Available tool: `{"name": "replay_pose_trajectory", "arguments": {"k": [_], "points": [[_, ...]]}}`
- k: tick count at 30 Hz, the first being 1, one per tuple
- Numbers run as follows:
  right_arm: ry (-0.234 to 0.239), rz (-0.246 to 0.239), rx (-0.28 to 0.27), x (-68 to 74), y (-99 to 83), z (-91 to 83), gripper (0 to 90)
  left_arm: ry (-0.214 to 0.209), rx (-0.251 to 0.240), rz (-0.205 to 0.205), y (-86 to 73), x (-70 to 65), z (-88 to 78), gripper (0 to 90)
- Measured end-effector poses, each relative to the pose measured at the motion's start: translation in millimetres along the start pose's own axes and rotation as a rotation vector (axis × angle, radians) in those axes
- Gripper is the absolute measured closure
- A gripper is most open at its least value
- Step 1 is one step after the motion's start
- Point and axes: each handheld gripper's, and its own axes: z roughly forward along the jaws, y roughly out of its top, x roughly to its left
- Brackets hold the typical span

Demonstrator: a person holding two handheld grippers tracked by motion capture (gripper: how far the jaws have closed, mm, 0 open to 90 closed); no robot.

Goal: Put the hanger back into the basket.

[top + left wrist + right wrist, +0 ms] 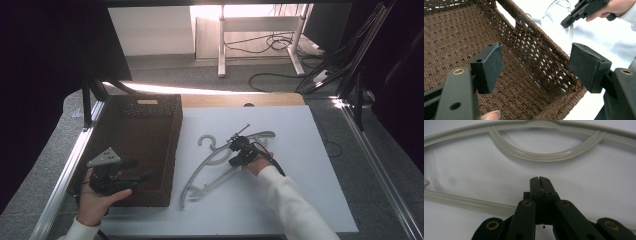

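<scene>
High view: brown woven basket sits on the left part of the white table, long side running away from the person. Pale grey hanger lies flat on the table just right of the basket, hook end toward the far side, long bar angled down toward the near-left. Left gripper hangs over the near-left part of the basket, held in the left hand, grey three-cornered plate on top, jaws pointing right across the basket. Right gripper is down at the hanger's middle, right hand behind it, white sleeve coming in from the bottom.

Left gripper view: left gripper has its jaws wide apart, nothing between the pads. Behind them is the basket's inside and its openwork side wall with a handle slot. Past the rim, on the white table, part of the hanger shows, and the right gripper held in the right hand at top right, tips pointing down-left.

Right gripper view: right gripper has its jaws pressed together, tips meeting, nothing held between them. Tips rest on or just above bare table inside the hanger's frame; contact can't be told. Hanger's curved inner brace arcs across ahead of the tips, apart from them. Hanger's straight lower bar passes behind the jaws at left.
</scene>
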Motion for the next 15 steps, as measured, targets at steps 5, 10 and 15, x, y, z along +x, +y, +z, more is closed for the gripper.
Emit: {"name": "replay_pose_trajectory", "arguments": {"k": [5, 10, 15], "points": [[0.006, -0.009, 0.007, 3.1, -5.7, -5.5, 89.3, 0.000, 0.000, 0.000, 0.0, 0.0, -0.1, 27.1], [0.012, -0.013, 0.012, 7.4, -18.2, -11.8, 89.3, 0.000, -0.001, 0.000, 0.0, 0.1, -0.4, 27.1], [0.014, -0.012, 0.011, 9.1, -30.0, -17.9, 89.3, -0.001, 0.002, 0.003, 0.3, -0.9, 0.4, 27.1]]}}
